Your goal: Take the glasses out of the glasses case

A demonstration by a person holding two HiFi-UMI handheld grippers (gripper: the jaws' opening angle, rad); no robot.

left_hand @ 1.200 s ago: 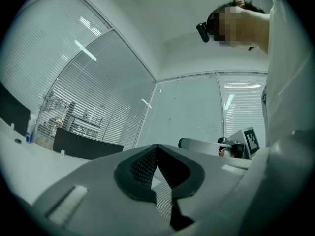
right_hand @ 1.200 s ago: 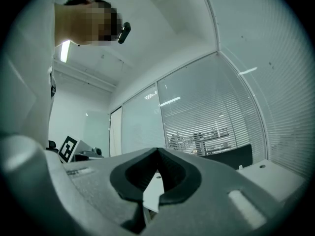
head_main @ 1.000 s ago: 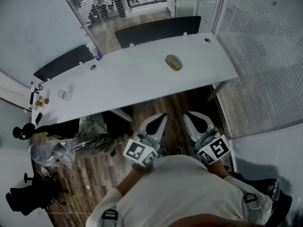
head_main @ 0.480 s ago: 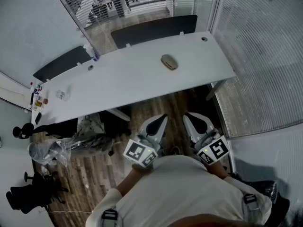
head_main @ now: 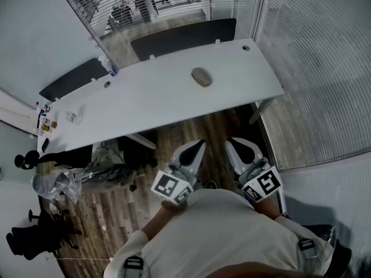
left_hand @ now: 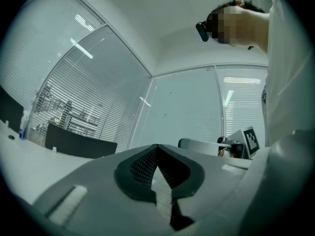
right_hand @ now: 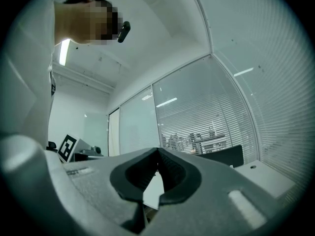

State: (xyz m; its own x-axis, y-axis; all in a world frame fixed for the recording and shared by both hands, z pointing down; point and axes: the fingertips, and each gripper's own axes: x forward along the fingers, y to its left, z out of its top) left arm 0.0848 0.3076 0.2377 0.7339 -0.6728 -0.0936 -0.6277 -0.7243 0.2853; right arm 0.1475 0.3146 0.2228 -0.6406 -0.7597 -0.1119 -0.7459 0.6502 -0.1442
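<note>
The glasses case [head_main: 202, 76] lies on the white tabletop [head_main: 151, 100] well beyond the left gripper [head_main: 197, 149] and right gripper [head_main: 234, 147], whose fingers are pressed together on nothing, so both should close in level on the case and part their fingers before touching it.

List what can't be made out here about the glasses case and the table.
Head view: the small oval grey-brown case on the long white table is too small to tell open from shut.
Head view: the tiny objects at the table's left end are too small to identify.
Both gripper views: the case is nowhere in frame.
</note>
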